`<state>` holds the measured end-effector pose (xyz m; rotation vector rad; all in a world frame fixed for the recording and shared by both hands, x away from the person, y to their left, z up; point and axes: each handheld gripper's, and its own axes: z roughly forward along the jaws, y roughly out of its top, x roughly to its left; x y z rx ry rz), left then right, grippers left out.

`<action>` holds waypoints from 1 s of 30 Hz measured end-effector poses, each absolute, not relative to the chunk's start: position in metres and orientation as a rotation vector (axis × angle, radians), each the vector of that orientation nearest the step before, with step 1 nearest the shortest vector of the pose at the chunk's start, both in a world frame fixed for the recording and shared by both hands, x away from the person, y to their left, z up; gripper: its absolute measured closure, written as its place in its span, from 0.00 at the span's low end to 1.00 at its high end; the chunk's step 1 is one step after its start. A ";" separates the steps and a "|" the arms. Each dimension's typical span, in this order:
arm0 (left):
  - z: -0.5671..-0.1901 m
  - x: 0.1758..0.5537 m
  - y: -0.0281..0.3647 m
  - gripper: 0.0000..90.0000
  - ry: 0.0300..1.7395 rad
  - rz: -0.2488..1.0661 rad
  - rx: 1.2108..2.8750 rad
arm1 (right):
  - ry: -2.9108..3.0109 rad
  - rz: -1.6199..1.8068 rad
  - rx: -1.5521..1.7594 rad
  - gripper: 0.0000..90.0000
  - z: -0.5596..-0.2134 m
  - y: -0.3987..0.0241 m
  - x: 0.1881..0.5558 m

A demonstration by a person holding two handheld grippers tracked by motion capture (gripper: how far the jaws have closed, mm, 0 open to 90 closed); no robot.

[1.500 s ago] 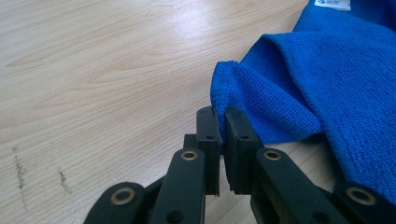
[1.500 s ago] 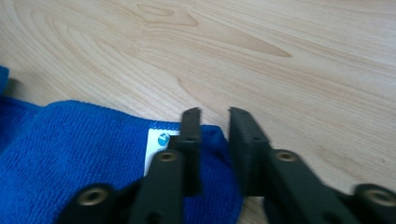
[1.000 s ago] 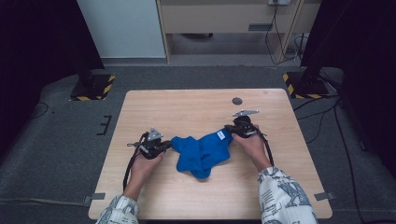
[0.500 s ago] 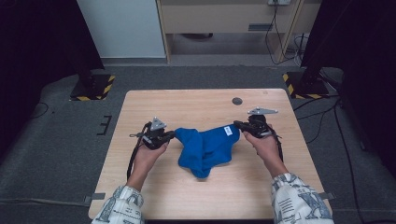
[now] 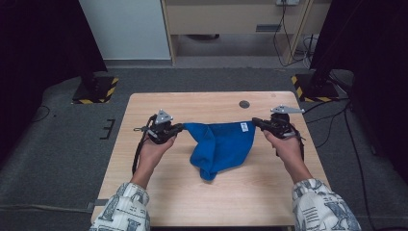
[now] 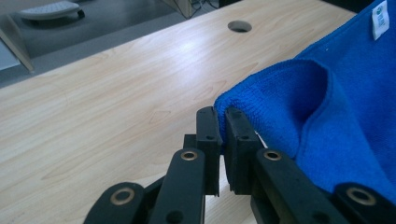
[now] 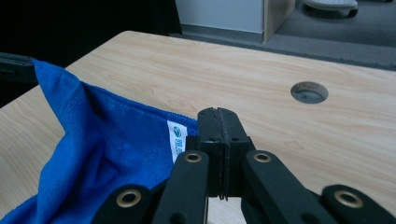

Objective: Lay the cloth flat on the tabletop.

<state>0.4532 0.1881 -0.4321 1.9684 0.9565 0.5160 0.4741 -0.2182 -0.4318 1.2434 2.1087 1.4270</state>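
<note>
- The soft blue microfibre cloth (image 5: 219, 147) is hanging stretched between the two grippers over the middle of the table, its top edge running nearly straight from left to right.
- Below that edge the cloth is sagging into a rough triangle, and its lowest point is lying toward the near side of the table; from the high view it seems to be resting on the wood, though that is hard to tell for sure.
- A small white label with a green mark (image 7: 177, 140) is sitting at the cloth's top right corner, just beside the right gripper's jaws.
- The left gripper (image 6: 220, 122) is pinching the cloth's left corner, with a fold of blue fabric bunching up just past its black jaws.
- The right gripper (image 7: 219, 122) is gripping the right corner, its jaws pressed tight together on the hem.
- The person's hands are holding both grippers, one at each side of the cloth, and patterned black-and-white sleeves (image 5: 120, 211) are showing at the near edge.
- The light wooden rectangular table (image 5: 192, 103) is lying under all of this, with a round cable hole (image 5: 244, 104) at its far side, right of centre.
- Grey carpet is surrounding the table, and two black stands with yellow-and-black striped feet are standing at the far left and far right.
</note>
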 end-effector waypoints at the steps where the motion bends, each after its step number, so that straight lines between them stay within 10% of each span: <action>1: -0.430 0.453 0.188 0.95 0.954 0.518 1.967 | 2.105 1.429 1.243 1.00 -0.430 -0.218 0.474; 30: -0.382 0.446 0.185 0.94 0.857 0.594 1.901 | 1.997 1.462 1.157 1.00 -0.381 -0.230 0.461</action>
